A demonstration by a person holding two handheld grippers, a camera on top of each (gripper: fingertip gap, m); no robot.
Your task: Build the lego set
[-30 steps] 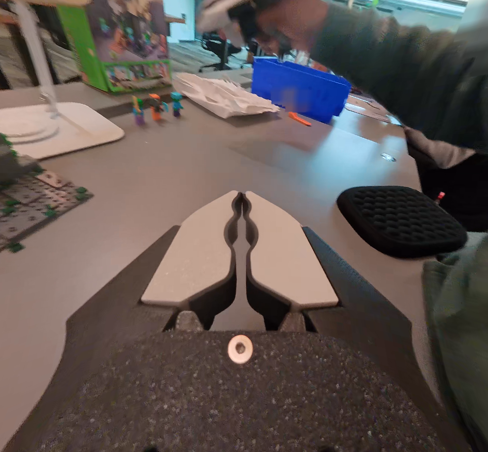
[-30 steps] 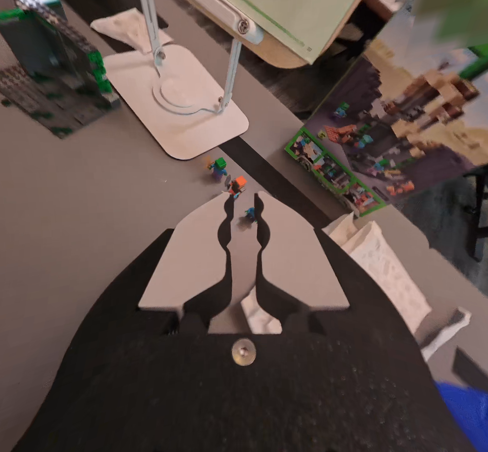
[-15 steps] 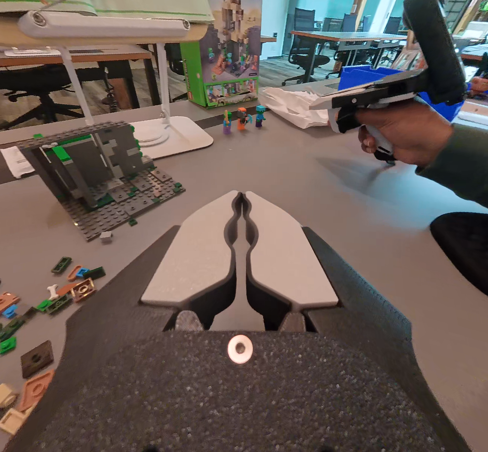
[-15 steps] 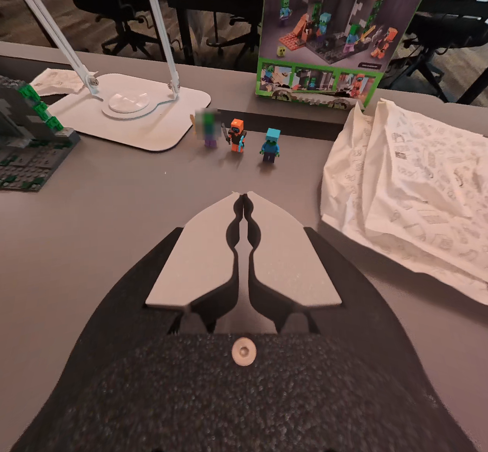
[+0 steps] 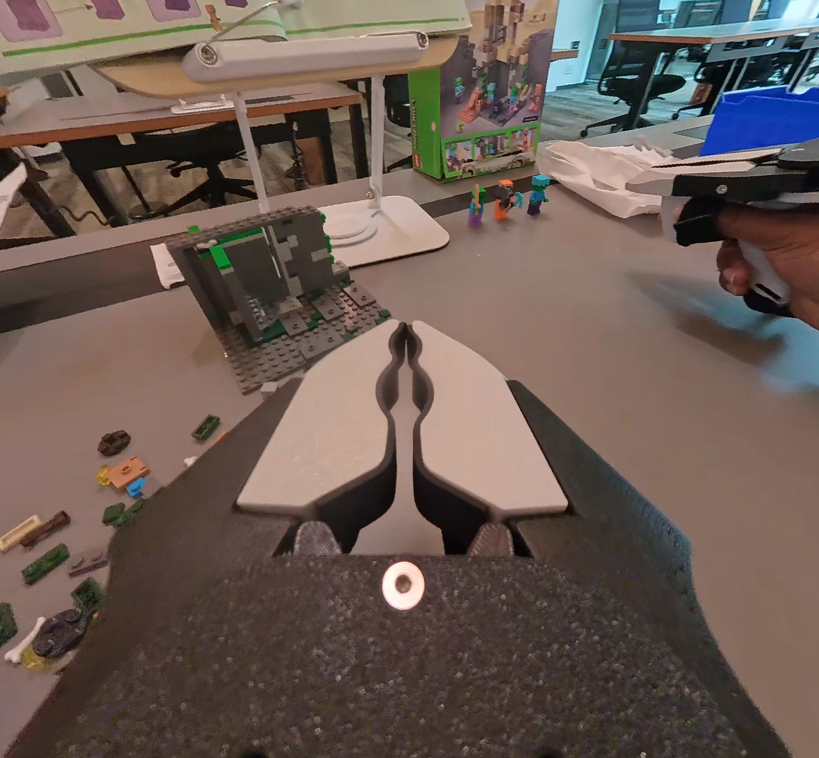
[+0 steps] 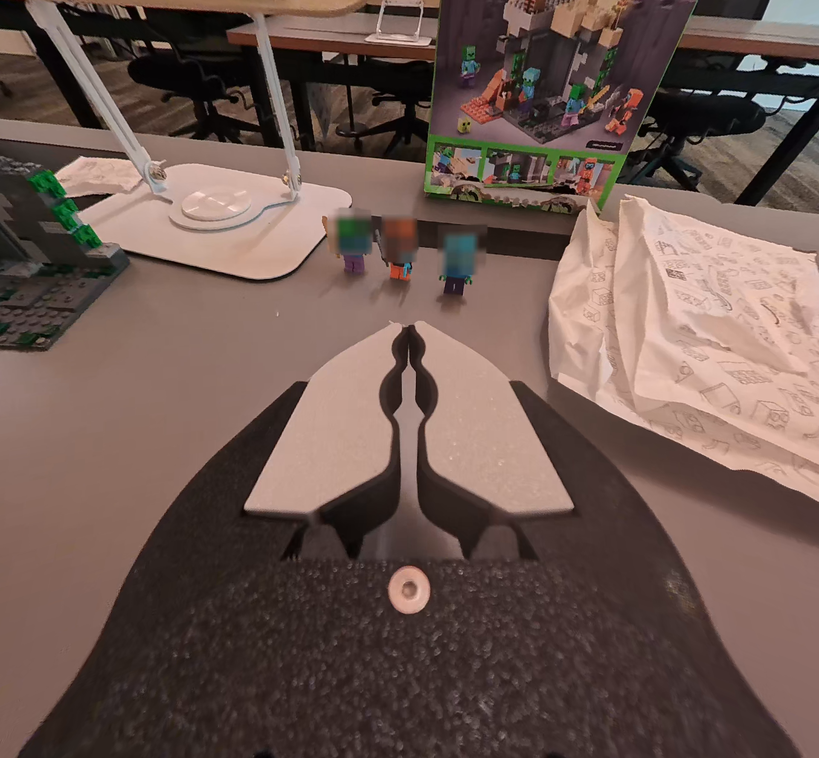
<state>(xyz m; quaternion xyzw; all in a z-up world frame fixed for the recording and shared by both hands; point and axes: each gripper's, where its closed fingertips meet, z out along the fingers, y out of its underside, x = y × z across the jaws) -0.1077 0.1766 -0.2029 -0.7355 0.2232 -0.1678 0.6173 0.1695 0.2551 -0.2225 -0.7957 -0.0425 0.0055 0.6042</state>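
jaws: left gripper (image 5: 405, 329) closed, tips touching, empty; right gripper (image 6: 408, 329) likewise closed and empty. build (image 5: 270, 276) stands just ahead-left of the left tips; loose parts (image 5: 124, 473) scattered nearer, to the left. three minifigs (image 6: 401, 249) stand ahead of the right tips, near the box (image 6: 554, 72). risk: closed tips sweeping in low could topple minifigs or scatter parts.
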